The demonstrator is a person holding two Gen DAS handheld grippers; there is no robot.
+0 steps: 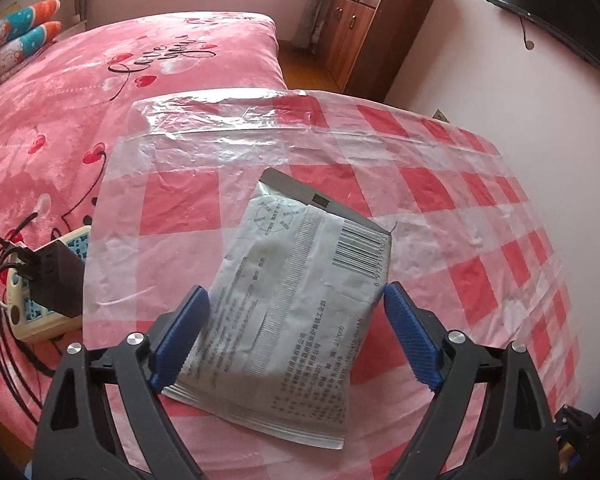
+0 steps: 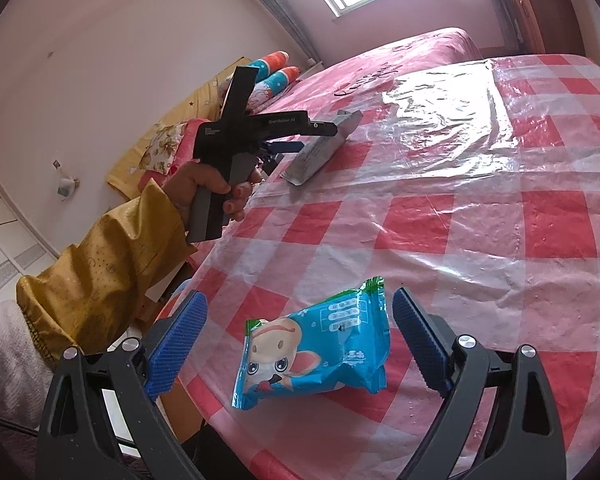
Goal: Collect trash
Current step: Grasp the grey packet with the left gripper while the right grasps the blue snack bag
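- The silver packet lies flat on the table, near its left edge, printed side up. It looks like one of the pieces of trash to gather.
- The left gripper hangs over that packet, tilted downward, jaws spread wide. The blue pads stand on either side of the packet's near half and do not press it, so nothing is held. That straddling stance probably prepares a pinch across its width.
- The blue wrapper, printed with a cartoon animal, sits puffed up at the table's near edge. It seems to be the second piece.
- The right gripper frames this wrapper with its jaws wide apart. There is a clear gap on both sides and it grips nothing.
- In the right wrist view a hand in a yellow sleeve holds the left tool at the far left, its nose over the silver packet.
- Thin clear plastic covers the checked cloth. A light packet may slide on it when pinched.
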